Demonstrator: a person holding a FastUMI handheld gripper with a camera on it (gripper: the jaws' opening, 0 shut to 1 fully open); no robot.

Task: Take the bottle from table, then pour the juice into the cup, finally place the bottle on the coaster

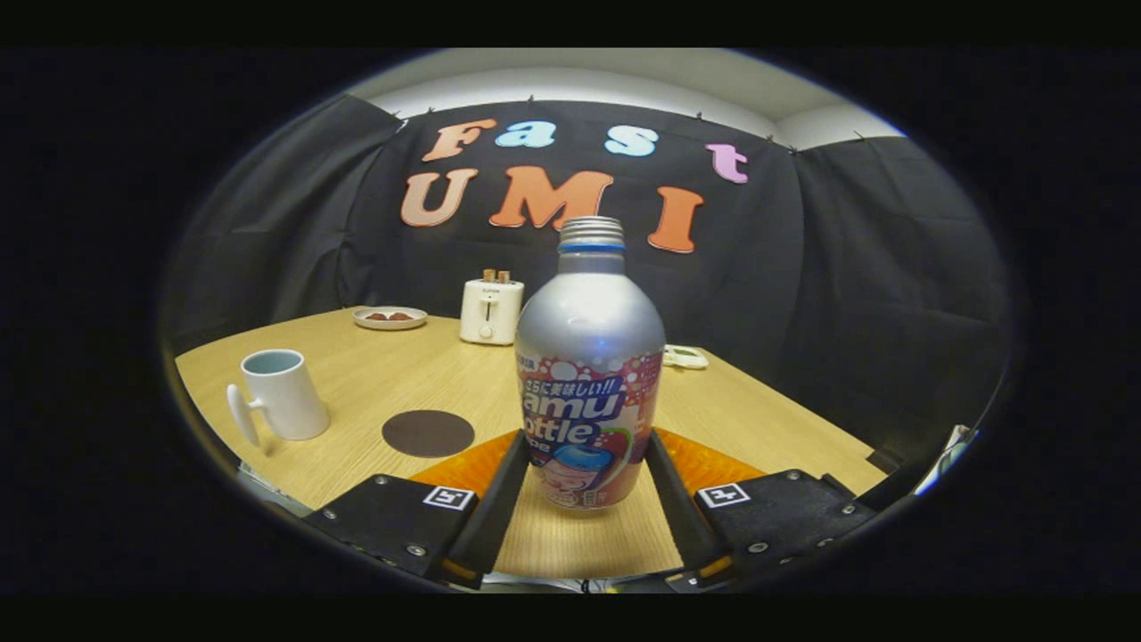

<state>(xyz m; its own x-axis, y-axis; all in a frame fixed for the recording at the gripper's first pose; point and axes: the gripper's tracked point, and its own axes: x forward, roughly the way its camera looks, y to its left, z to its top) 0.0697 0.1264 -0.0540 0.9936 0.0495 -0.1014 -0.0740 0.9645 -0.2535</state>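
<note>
Your bottle (pixel 589 357) looks like brushed matt metal with a glossy printed wrap. The table (pixel 392 374) shows smooth wood grain, and the cup (pixel 283 394) glazed ceramic.

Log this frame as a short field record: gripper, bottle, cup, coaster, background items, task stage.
gripper: fingers flank the bottle's lower body; contact cannot be told
bottle: upright on the table, between the fingers, no cap on its neck
cup: white, upright, left of the bottle, handle toward the camera
coaster: dark disc, bare, between cup and bottle
background: toaster, plate with food
task stage: bottle not yet lifted
</note>
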